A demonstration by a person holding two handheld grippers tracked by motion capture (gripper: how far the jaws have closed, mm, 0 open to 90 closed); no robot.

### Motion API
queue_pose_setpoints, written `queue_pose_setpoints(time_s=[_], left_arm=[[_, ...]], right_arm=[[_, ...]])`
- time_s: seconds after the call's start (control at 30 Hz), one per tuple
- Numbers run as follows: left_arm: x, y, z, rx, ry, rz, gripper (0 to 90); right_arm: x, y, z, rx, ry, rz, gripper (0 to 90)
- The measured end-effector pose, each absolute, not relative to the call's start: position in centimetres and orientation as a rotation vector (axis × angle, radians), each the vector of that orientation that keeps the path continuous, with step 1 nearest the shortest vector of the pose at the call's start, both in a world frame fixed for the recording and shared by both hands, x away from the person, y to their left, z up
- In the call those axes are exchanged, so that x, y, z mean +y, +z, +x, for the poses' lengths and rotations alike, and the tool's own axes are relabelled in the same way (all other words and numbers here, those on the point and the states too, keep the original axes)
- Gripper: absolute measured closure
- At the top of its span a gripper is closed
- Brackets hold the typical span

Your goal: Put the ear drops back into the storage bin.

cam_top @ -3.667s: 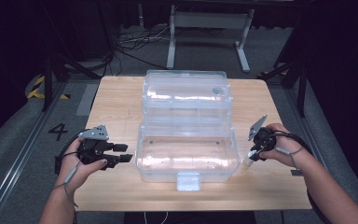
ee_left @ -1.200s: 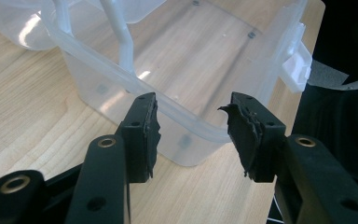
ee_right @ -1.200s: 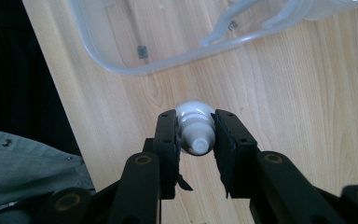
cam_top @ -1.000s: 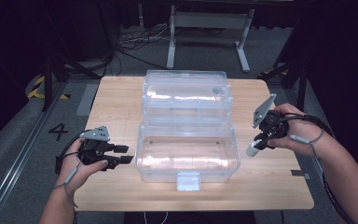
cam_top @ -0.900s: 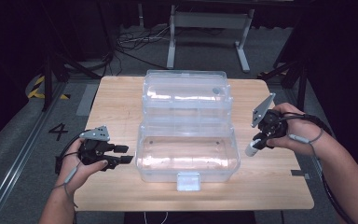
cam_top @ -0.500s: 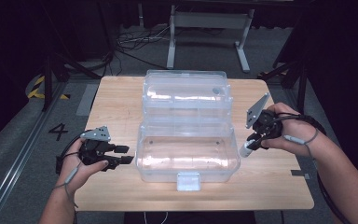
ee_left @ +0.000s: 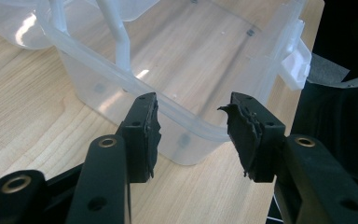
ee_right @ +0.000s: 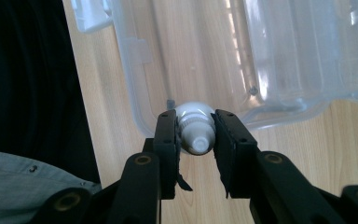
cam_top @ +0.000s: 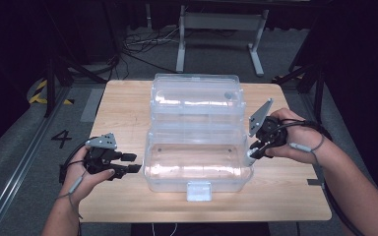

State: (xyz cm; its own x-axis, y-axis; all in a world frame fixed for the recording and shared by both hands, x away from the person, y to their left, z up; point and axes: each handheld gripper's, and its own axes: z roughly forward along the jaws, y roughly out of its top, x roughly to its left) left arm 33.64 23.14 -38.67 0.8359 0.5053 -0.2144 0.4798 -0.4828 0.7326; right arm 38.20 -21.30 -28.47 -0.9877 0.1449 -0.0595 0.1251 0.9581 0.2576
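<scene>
White bottle (ee_right: 195, 128) clamped between right gripper (ee_right: 196, 135) jaws, cap outward

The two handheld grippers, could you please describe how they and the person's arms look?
Each is a black two-jaw tool. The left gripper and the right gripper both carry a grey three-cornered plate on top and trail a dark cable with a small light-coloured piece on it. In the gripper views the jaws show brass-coloured pivot rings and worn, ragged black pads. Both forearms are bare in the high view.
</scene>
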Motion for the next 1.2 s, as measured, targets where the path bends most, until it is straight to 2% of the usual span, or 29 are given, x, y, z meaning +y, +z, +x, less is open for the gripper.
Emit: queue_pose_setpoints(time_s=[0.5, 1.2], left_arm=[[23.1, -38.7, 33.6, 0.712, 0.036, 2.160, 53.3], [23.0, -38.8, 33.7, 0.714, 0.030, 2.165, 53.3]], right_arm=[[-18.9, -30.0, 38.5, 3.071, 0.354, 0.142, 71.5], [-18.5, -33.2, 38.9, 3.116, 0.216, 0.119, 71.5]])
